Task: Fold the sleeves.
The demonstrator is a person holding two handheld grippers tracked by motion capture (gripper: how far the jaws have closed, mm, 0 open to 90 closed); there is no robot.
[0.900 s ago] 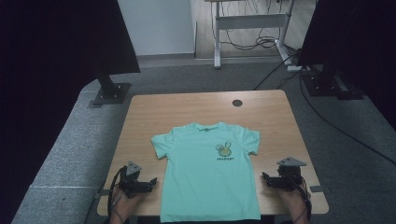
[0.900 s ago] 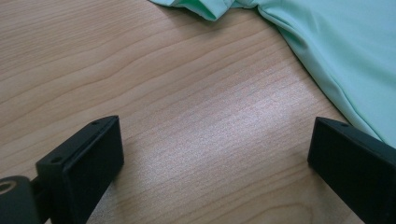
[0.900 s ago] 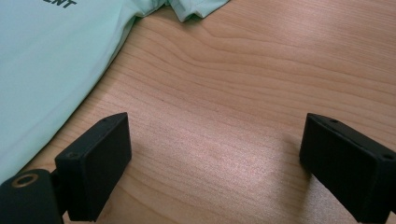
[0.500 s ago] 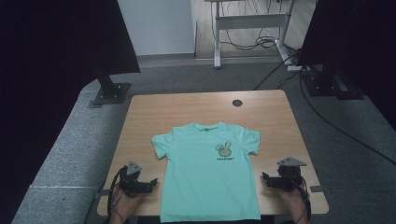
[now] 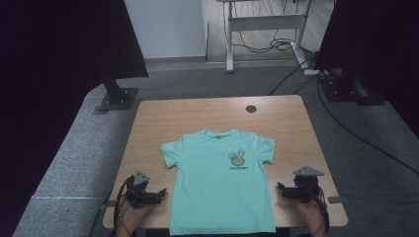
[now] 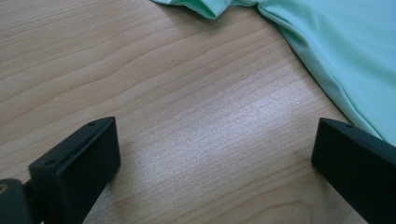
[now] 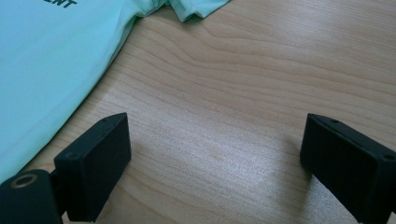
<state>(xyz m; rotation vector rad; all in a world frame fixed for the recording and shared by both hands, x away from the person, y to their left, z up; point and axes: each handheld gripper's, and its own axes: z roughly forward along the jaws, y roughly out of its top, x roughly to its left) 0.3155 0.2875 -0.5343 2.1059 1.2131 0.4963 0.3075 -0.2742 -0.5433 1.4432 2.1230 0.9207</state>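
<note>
Item: mint-green T-shirt (image 5: 223, 185), short-sleeved, laid flat and face up on the wooden tabletop (image 5: 163, 123). Collar points to the far edge; the hem reaches the near edge and hangs slightly over it. A small printed emblem (image 5: 237, 158) with dark lettering beneath sits on the chest, toward the right of the high view. Both sleeves are spread outward.

Left gripper (image 5: 159, 194): rests near the tabletop's near left corner, just beside the shirt's left side seam, pointing toward it. In the left gripper view its jaws stand wide apart over bare wood with nothing between them; the shirt's edge (image 6: 345, 51) runs close by one jaw.

Right gripper (image 5: 282, 190): rests near the near right corner, just beside the shirt's right side seam, pointing toward it. Jaws are likewise spread wide and empty over bare wood; the shirt's edge (image 7: 56, 60) lies beside one jaw.

Other: a dark round grommet (image 5: 251, 108) is set in the tabletop near its far edge.
</note>
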